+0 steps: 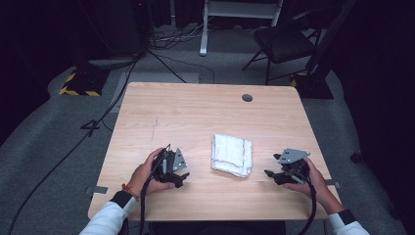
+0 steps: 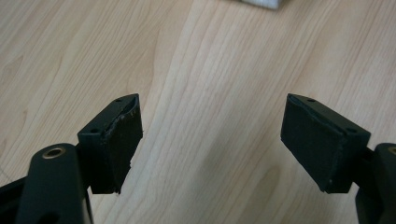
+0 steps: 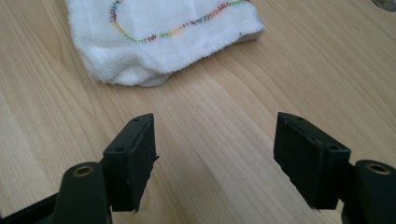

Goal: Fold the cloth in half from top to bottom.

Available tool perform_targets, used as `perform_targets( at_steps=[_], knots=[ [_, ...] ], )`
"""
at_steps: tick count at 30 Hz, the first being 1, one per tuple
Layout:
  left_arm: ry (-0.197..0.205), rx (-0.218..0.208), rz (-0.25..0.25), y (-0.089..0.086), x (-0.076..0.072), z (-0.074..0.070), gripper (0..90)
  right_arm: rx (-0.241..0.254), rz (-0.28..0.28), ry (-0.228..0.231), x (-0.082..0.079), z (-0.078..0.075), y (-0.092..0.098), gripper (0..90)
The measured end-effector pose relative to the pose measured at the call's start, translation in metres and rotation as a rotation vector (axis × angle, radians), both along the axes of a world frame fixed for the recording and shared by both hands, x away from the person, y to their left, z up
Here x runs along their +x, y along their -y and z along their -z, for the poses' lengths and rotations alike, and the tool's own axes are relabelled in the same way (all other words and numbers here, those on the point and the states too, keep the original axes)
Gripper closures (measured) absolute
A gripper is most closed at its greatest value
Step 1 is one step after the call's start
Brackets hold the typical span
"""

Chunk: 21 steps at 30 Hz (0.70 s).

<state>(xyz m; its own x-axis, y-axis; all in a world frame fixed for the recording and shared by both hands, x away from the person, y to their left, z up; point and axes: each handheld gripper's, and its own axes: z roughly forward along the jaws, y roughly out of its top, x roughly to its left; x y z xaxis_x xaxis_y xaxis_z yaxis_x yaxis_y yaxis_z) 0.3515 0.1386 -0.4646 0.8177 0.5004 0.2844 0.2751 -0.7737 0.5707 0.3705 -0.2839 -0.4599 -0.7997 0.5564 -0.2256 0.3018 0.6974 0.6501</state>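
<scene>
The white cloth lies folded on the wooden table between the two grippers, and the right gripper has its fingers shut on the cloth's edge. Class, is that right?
Not quite. The white cloth does lie folded on the wooden table between the two grippers, but the right gripper is open, its fingers apart over bare wood short of the cloth. The right gripper view shows it.

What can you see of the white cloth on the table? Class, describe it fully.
The white cloth is folded into a thick, roughly rectangular pad lying flat on the wooden table, near the front, between the two grippers. It looks like soft, fuzzy terry or woven cotton with faint square quilting lines. The right gripper view shows a line of multicoloured stitching curving across its top and slightly frayed, rounded edges. Only the tabletop touches it; both grippers stand apart from it.
</scene>
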Motion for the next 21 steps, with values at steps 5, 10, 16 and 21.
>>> perform_targets(
  at_steps=[5, 10, 16, 21],
  knots=[
    [0.017, 0.031, -0.023, -0.007, -0.007, 0.004, 19.5, 0.002, 0.035, 0.01, -0.004, 0.0, 0.015, 29.3],
    [0.007, 0.016, -0.043, -0.017, -0.011, 0.007, 19.3, 0.005, 0.073, 0.013, -0.008, 0.004, 0.031, 29.1],
    [0.0, -0.001, -0.063, -0.031, -0.015, 0.011, 19.3, 0.023, 0.12, 0.005, -0.011, 0.01, 0.049, 29.0],
    [-0.012, -0.033, -0.084, -0.042, -0.019, 0.012, 18.5, 0.047, 0.166, -0.01, -0.015, 0.015, 0.064, 28.7]
  ],
)
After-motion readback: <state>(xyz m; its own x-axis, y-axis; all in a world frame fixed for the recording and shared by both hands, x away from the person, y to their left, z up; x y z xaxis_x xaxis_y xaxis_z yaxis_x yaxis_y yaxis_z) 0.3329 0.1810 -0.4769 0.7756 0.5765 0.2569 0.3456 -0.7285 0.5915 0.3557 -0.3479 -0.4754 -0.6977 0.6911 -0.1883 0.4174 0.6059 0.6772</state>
